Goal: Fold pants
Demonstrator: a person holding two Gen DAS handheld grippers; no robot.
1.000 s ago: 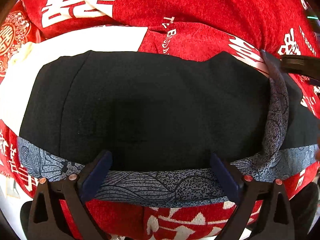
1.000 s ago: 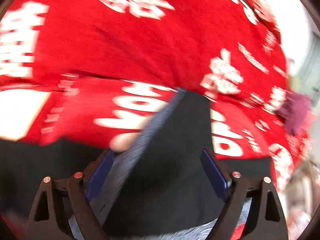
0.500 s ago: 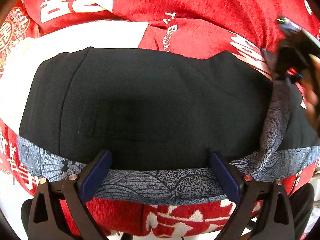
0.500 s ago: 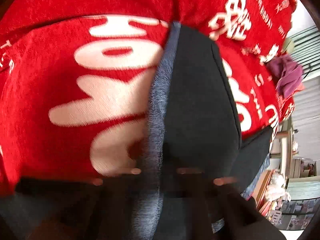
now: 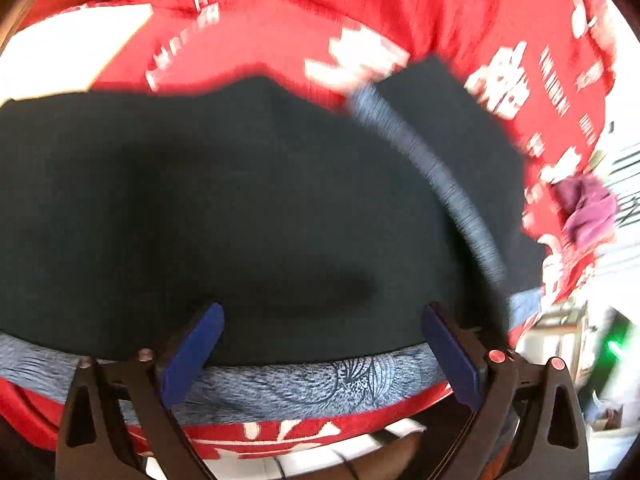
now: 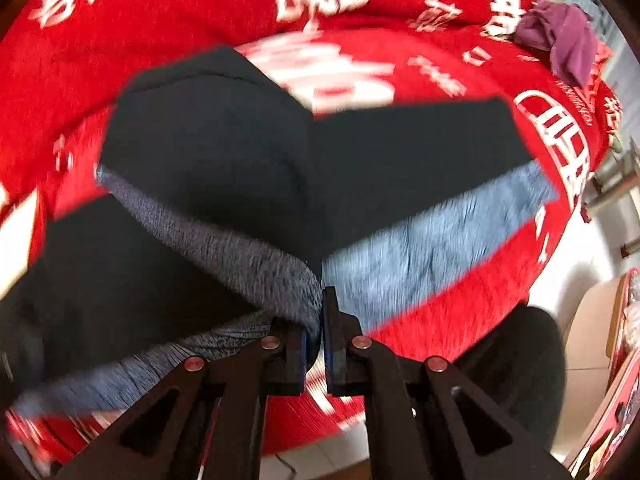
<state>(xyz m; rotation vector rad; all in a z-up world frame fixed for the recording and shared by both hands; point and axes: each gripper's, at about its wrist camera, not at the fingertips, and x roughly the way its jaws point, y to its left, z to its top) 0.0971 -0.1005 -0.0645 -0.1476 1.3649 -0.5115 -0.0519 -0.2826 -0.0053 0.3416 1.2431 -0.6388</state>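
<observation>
The right gripper is pinched tight on the grey patterned band of the black pants, while the left gripper stands wide apart over that band's near edge. The pants lie crosswise on a red blanket printed with white characters too blurred to read. A purple cloth sits well apart at the far right.
</observation>
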